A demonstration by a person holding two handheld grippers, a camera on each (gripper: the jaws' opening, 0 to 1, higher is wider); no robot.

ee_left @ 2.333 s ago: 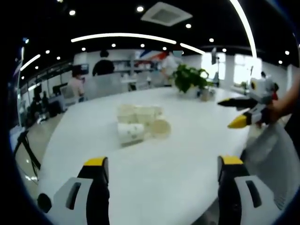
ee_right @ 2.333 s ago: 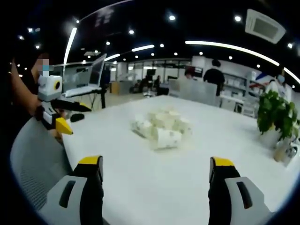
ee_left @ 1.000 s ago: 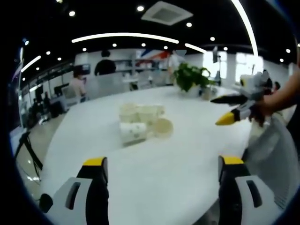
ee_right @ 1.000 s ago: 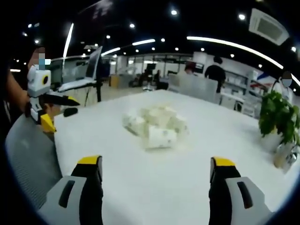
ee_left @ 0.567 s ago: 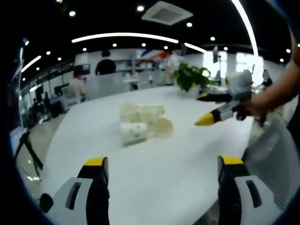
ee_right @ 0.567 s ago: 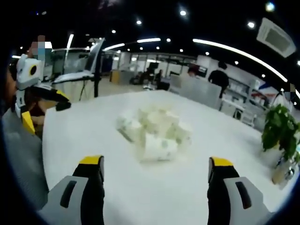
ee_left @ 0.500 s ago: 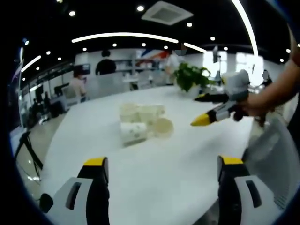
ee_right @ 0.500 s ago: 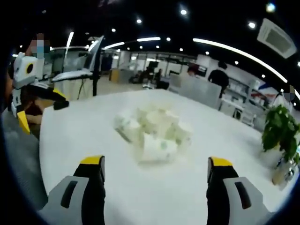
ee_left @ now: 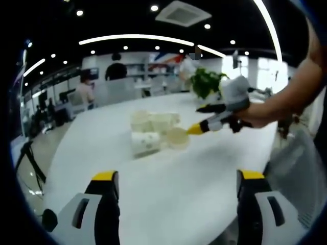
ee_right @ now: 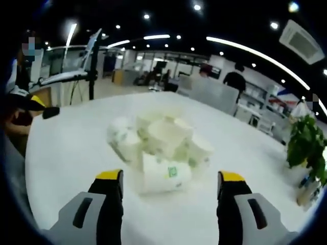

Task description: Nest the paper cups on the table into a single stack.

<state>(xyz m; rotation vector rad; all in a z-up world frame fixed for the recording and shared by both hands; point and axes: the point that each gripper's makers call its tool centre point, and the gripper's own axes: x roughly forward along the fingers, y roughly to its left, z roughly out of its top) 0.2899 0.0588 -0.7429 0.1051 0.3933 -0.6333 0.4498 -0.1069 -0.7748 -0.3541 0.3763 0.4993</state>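
Several white paper cups (ee_left: pixel 153 130) sit bunched on the white table (ee_left: pixel 168 204); one cup (ee_left: pixel 144 143) lies on its side at the front. My left gripper (ee_left: pixel 178 176) is open and empty, well short of them. My right gripper (ee_left: pixel 199 119), held by a person's hand, reaches in from the right, open, its tips beside the cup cluster. In the right gripper view the cups (ee_right: pixel 158 135) are close ahead, and a printed cup (ee_right: pixel 163 174) lies just beyond the open right gripper (ee_right: pixel 171 177). The left gripper (ee_right: pixel 38 105) shows at the far left.
A potted plant (ee_left: pixel 207 81) stands at the table's far side, also seen as the plant (ee_right: pixel 304 140). A grey mesh chair (ee_left: pixel 301 168) is at the table's right edge. People and desks fill the office behind. Bare table (ee_right: pixel 66 138) surrounds the cups.
My right gripper has moved in over the table to the cups, which now loom large in its view. My left gripper has stayed put. The cups have not moved.
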